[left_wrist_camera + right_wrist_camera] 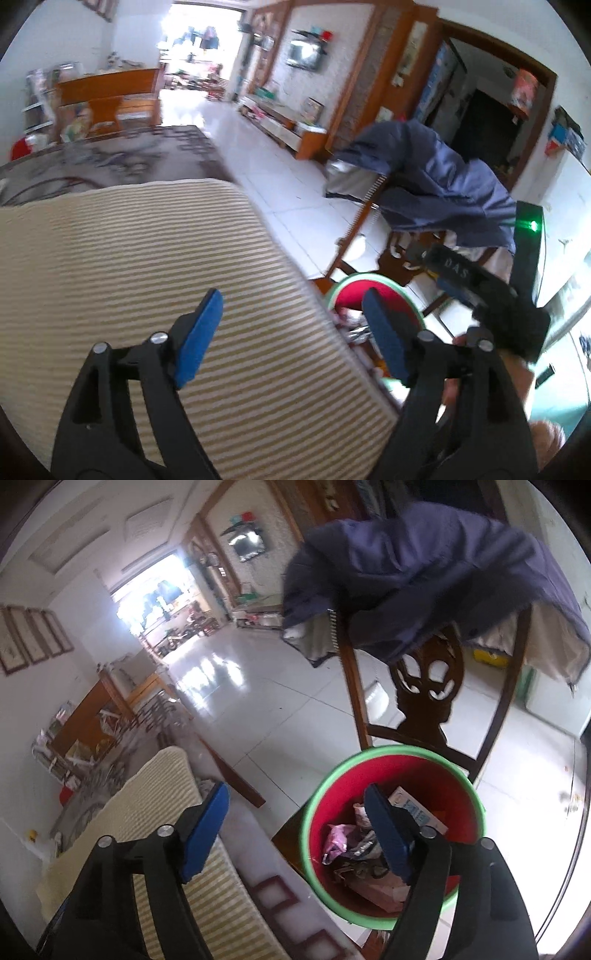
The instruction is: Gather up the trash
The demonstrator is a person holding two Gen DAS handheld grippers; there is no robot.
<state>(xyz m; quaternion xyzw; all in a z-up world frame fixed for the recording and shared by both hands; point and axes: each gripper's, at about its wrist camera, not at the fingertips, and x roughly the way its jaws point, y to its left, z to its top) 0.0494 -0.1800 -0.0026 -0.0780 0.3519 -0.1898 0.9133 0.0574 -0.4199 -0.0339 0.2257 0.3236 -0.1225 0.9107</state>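
My right gripper [295, 823] gapes empty over the round red bucket [436, 775], crumpled wrappers [340, 842] inside; my left gripper [291, 332] hangs open above ribbed striped cloth [147, 240].

The bin [391, 771] looked like smooth plastic, red inside with a green rim, and held crumpled wrappers [338, 840] and a paper carton [417, 808]. The floor [258, 716] was glossy tile. The chair [428, 701] was dark polished wood under a matt cloth jacket [424, 576]. A ribbed cloth mat [147, 258] covered the bench.
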